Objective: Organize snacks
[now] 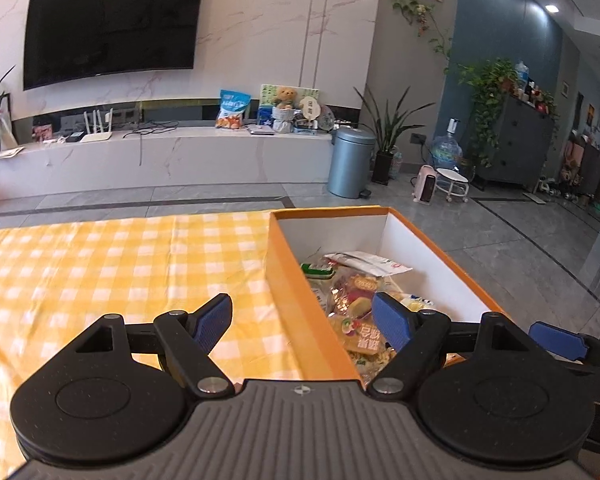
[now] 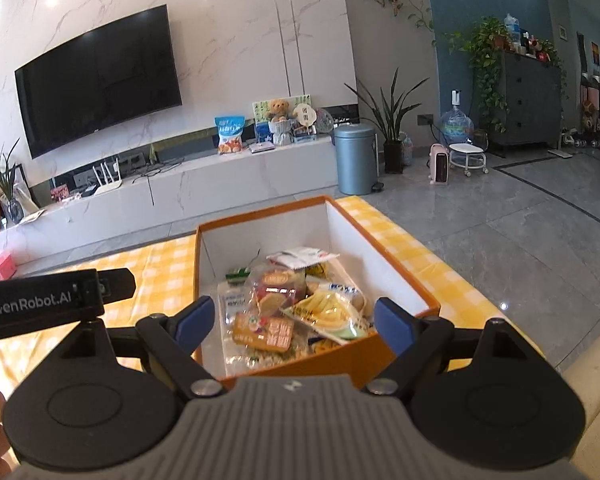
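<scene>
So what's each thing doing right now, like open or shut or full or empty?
Orange box: lid off, open at the top.
Snack packets: piled inside the box, about half filling it.
Left gripper: open, holding nothing.
Right gripper: open, holding nothing.
Checked tablecloth: spread flat, with no snacks lying on it in view.
TV: screen dark.
Blue bin: lid shut.
</scene>
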The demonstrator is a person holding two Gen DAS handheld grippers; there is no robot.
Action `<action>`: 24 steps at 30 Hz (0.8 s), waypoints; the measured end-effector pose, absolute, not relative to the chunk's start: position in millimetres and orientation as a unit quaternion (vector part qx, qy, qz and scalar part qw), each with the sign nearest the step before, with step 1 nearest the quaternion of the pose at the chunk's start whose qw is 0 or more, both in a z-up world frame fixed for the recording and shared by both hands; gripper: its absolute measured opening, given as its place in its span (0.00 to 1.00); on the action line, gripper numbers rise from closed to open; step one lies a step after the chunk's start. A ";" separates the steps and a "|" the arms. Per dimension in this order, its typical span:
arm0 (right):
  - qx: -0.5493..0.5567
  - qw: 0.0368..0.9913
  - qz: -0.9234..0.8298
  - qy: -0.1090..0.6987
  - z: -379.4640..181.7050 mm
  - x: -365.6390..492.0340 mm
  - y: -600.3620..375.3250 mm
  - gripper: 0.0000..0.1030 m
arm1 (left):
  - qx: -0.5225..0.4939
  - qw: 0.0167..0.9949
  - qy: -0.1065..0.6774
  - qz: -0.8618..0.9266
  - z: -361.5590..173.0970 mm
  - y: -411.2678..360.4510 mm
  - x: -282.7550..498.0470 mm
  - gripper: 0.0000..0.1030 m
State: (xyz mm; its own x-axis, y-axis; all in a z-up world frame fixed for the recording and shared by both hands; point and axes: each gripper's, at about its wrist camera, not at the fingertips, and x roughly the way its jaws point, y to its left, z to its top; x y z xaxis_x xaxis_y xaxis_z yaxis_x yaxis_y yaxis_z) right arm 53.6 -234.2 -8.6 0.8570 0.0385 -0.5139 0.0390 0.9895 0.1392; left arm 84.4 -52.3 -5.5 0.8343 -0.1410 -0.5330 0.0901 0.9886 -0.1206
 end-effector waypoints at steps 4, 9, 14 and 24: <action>0.058 0.959 0.006 0.277 -12.2 52.5 -228.2 0.83 | -0.050 0.955 0.288 -0.054 -11.2 -46.7 82.0 0.91; 0.048 0.958 0.004 0.284 -15.6 53.9 -226.3 0.83 | -0.032 0.955 0.292 -0.049 -15.4 -48.0 82.5 0.91; 0.035 0.955 0.003 0.295 -17.5 57.3 -227.2 0.83 | -0.027 0.950 0.304 -0.070 -23.6 -51.5 79.6 0.91; 0.006 0.953 -0.026 0.303 -18.7 55.9 -232.9 0.83 | -0.016 0.949 0.304 -0.080 -25.4 -67.8 78.0 0.91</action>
